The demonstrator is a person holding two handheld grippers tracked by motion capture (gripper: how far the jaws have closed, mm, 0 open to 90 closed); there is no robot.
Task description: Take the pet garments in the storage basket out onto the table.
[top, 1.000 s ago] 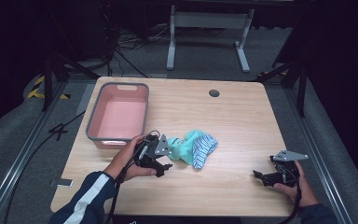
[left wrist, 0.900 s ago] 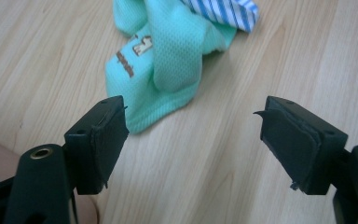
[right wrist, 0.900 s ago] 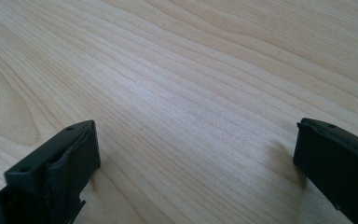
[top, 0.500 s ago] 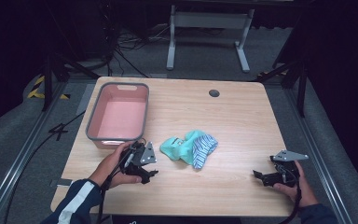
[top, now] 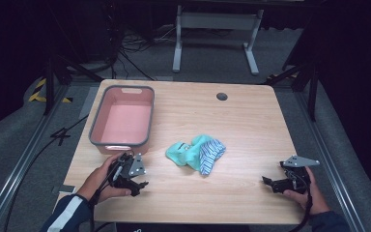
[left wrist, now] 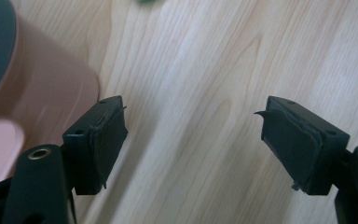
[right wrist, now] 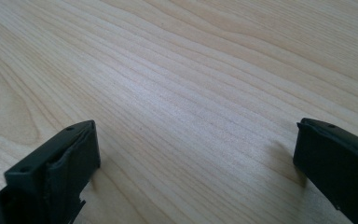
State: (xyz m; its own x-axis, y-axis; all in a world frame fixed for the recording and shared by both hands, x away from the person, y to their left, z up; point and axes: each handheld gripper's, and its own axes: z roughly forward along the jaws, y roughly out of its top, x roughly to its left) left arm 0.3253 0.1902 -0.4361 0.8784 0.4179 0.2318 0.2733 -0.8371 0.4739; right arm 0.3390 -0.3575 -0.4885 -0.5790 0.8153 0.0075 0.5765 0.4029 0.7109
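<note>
Seen from above: a pale wooden table (top: 251, 121) in a dark room, with a small heap of cloth (top: 196, 153) near its middle, mint green on the left side, blue-and-white striped on the right. Lying loose on the bare wood, touched by nothing.

At the near left edge, the left gripper (top: 137, 182), held in a hand with a dark sleeve bearing white stripes, jaws parted and nothing between them. Positioned just in front of the near end of the pink tub (top: 96, 130) with the grey rim, and a short way left of the cloth. In the left gripper view, both black pads (left wrist: 103, 144) well apart over bare wood grain, the tub's pink wall (left wrist: 51, 88) close on the left side of the picture, a sliver of green at the top edge.

At the near right edge, the right gripper (top: 269, 181), gripped in the other hand, jaws released and pointing left toward the cloth, well apart from it. In the right gripper view, the two pads (right wrist: 70, 158) wide apart, low over plain wood.

Tub standing on the far left part of the table, with a bare pink floor. Small dark round hole (top: 221, 96) in the far part of the tabletop. Grey floor and a metal stand (top: 212, 29) beyond the far edge.
</note>
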